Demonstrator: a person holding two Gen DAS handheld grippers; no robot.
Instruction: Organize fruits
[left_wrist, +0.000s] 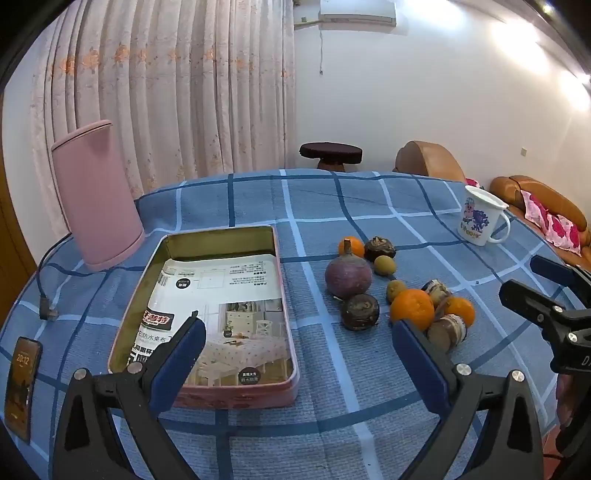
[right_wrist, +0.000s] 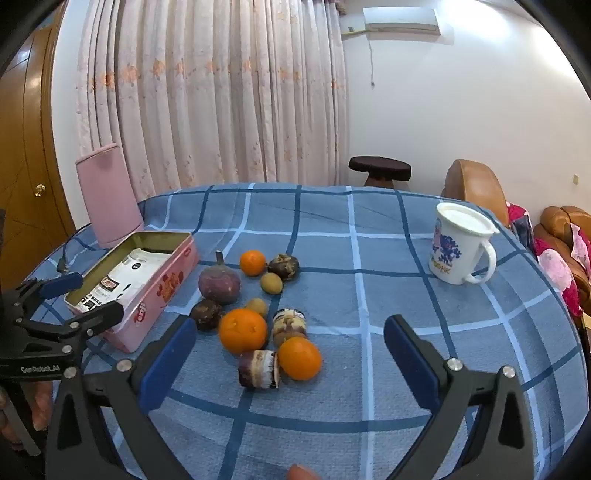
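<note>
A pile of fruit lies on the blue checked tablecloth: a big purple fruit (left_wrist: 348, 276) (right_wrist: 219, 282), three oranges (left_wrist: 412, 309) (right_wrist: 242, 331) (right_wrist: 299, 358) (right_wrist: 252, 262), dark round fruits (left_wrist: 359, 311) (right_wrist: 283, 266), small yellow-green ones (left_wrist: 384, 264) (right_wrist: 271, 283) and brown-white chunks (left_wrist: 447, 330) (right_wrist: 259, 369). A pink tin box (left_wrist: 207, 317) (right_wrist: 136, 284) lined with printed paper stands left of the pile. My left gripper (left_wrist: 299, 339) is open and empty, above the box's near right corner. My right gripper (right_wrist: 290, 339) is open and empty, just in front of the nearest orange.
A pink cylindrical container (left_wrist: 96, 192) (right_wrist: 109, 195) stands behind the box. A white printed mug (left_wrist: 482, 218) (right_wrist: 460, 247) stands at the far right. A phone (left_wrist: 22, 387) and a cable plug (left_wrist: 48, 312) lie at the left edge. A stool and sofa are beyond the table.
</note>
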